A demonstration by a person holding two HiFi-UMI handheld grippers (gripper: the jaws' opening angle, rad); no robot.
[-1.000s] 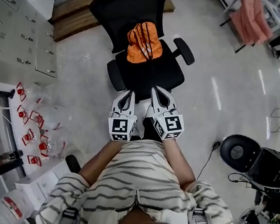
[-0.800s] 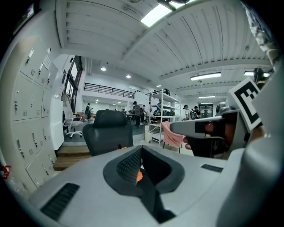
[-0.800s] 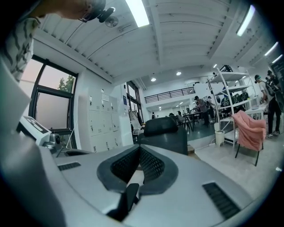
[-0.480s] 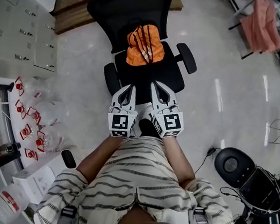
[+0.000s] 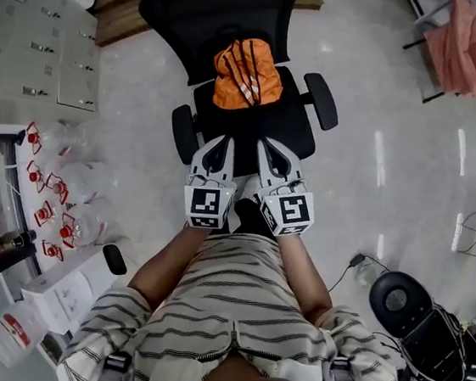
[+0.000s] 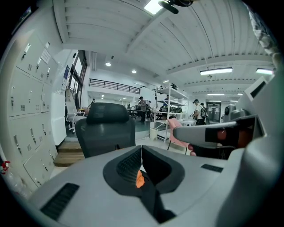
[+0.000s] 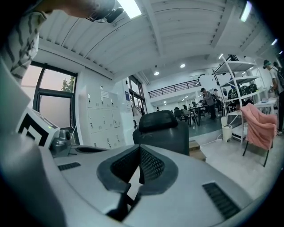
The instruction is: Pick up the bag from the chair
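An orange bag with pale stripes lies at the back of the seat of a black office chair, against the backrest. My left gripper and right gripper are held side by side over the seat's front edge, a short way from the bag, both shut and holding nothing. In the left gripper view the left gripper has its jaws together, with an orange sliver of the bag showing below them and the chair beyond. The right gripper also points at the chair.
Grey lockers and a wooden step stand at the left rear. Clear bags with red print lie on the left. A pink cloth hangs on a rack at far right. A black round base with cables sits at lower right.
Both grippers have moved forward together towards the chair, so their tips now reach over the seat's front edge. Both jaws stay shut. The bag has not moved.
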